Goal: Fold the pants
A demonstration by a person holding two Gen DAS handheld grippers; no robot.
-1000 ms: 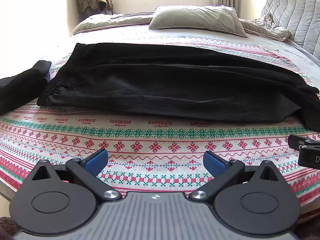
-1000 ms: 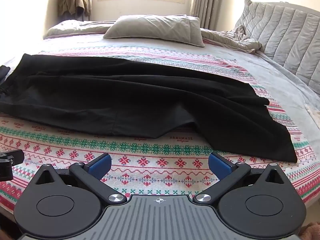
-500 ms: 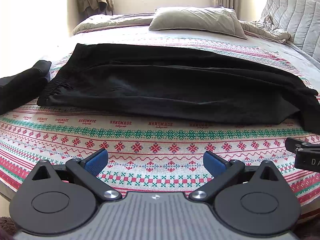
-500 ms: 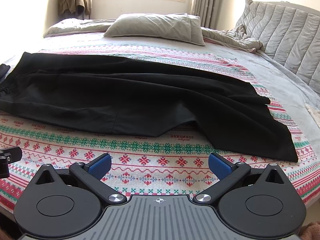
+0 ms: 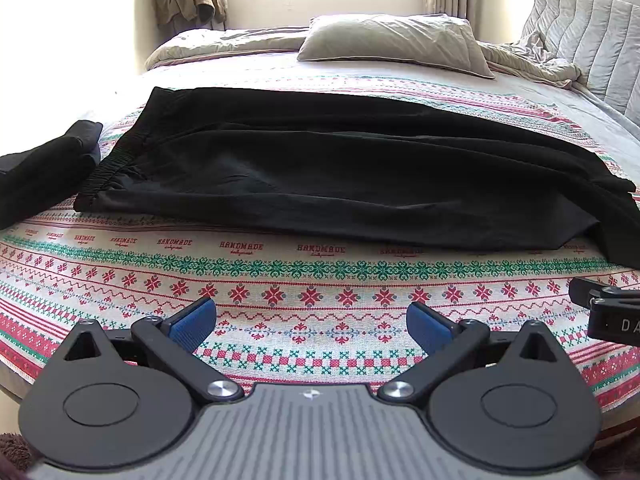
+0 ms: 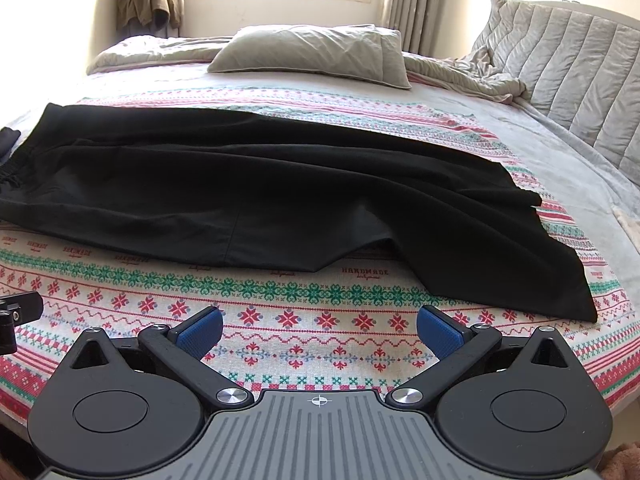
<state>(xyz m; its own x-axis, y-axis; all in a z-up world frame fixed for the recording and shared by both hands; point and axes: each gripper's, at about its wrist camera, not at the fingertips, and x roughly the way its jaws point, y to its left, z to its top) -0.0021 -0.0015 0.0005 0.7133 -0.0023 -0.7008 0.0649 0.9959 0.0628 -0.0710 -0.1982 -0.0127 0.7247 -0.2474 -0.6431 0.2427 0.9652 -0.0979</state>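
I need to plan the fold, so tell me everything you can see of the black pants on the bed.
The black pants look like soft, matte fabric, lying flat across the patterned blanket, with light creases. The gathered elastic waistband is at the left; the legs run rightward, one laid mostly over the other, the lower leg's hem splaying out toward the near right. Only the blanket touches them. Both grippers are open and short of the pants' near edge. A separate dark bundle lies apart, left of the waistband.

"HANDMADE" along the patterned blanket point(image 5: 280, 280)
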